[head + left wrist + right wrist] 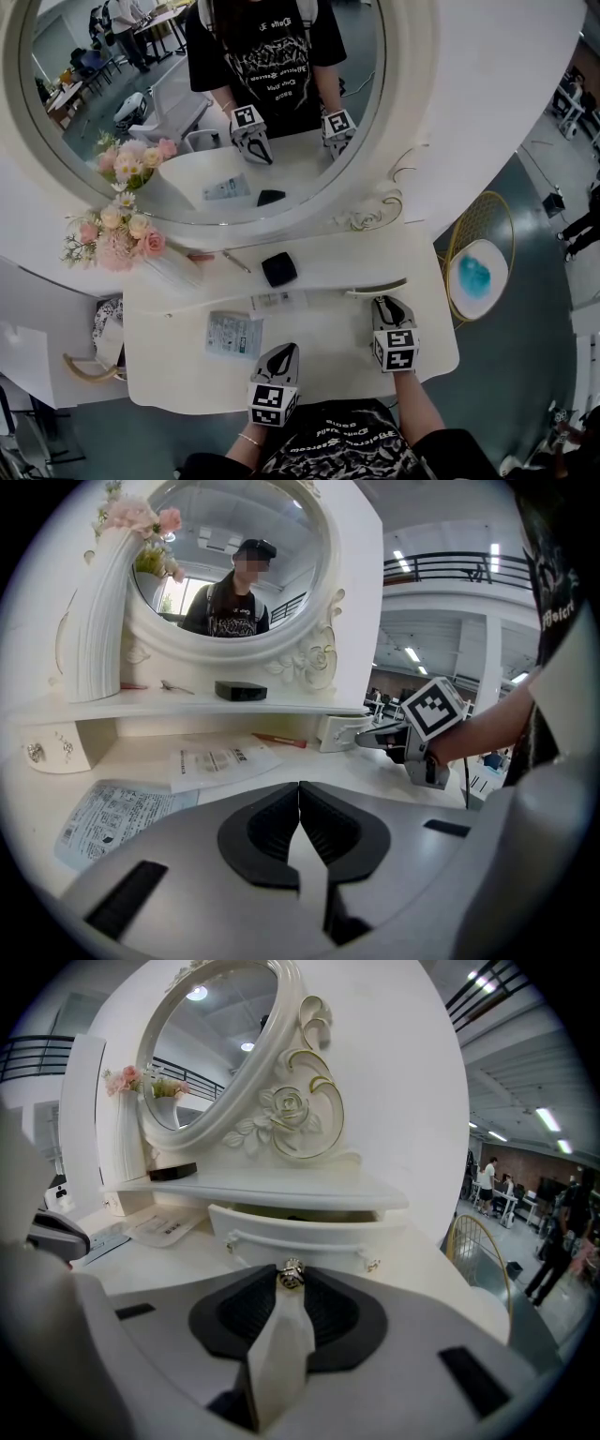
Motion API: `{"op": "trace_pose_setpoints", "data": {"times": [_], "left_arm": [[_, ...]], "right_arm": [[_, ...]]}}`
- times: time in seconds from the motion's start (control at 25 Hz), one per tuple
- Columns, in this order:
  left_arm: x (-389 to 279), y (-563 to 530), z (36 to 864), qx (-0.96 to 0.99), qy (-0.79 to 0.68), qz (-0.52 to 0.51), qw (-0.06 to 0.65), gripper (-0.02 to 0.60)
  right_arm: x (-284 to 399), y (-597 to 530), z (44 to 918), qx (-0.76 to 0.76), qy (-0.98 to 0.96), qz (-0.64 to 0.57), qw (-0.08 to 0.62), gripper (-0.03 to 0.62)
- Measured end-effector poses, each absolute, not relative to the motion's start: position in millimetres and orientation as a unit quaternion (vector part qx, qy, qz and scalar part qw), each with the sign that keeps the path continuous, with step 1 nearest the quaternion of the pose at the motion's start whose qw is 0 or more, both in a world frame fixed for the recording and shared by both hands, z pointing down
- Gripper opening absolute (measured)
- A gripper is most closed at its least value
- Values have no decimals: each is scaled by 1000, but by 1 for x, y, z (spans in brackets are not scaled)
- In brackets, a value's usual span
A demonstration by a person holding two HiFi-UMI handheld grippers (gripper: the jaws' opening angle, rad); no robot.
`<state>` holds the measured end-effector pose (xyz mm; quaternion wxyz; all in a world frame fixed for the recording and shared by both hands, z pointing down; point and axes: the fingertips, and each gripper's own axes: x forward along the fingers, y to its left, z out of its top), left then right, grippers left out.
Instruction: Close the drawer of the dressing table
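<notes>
The white dressing table (pixel 309 352) has a small drawer (pixel 300 1234) under the right end of its shelf, pulled out a little, with a dark gap above its front. My right gripper (pixel 387 305) reaches up to the drawer front (pixel 378 289). In the right gripper view its jaw tips (pixel 292 1267) close on the small metal knob (pixel 292 1277) in the middle of the drawer. My left gripper (pixel 278 354) hovers over the tabletop near its front edge, jaws shut with nothing between them (pixel 300 789). From the left gripper view the drawer (pixel 339 731) and the right gripper (pixel 394 740) show at the right.
A round mirror (pixel 202 94) stands behind the shelf, with a bouquet (pixel 117 234) at its left. A black box (pixel 278 269) lies on the shelf. Printed leaflets (pixel 233 334) and a red pen (pixel 278 740) lie on the tabletop. A gold wire stool (pixel 480 272) stands on the right.
</notes>
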<state>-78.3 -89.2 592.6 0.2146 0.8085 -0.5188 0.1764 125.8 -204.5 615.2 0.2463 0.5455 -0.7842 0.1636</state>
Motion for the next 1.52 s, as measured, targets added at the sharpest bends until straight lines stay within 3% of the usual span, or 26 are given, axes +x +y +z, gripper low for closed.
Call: {"op": "trace_pose_setpoints", "data": {"times": [1.52], "left_arm": [[-85,-91,601,805,-516,181,230,17]], "right_arm": [[124,-214,615,546,-782,161,254,103]]}}
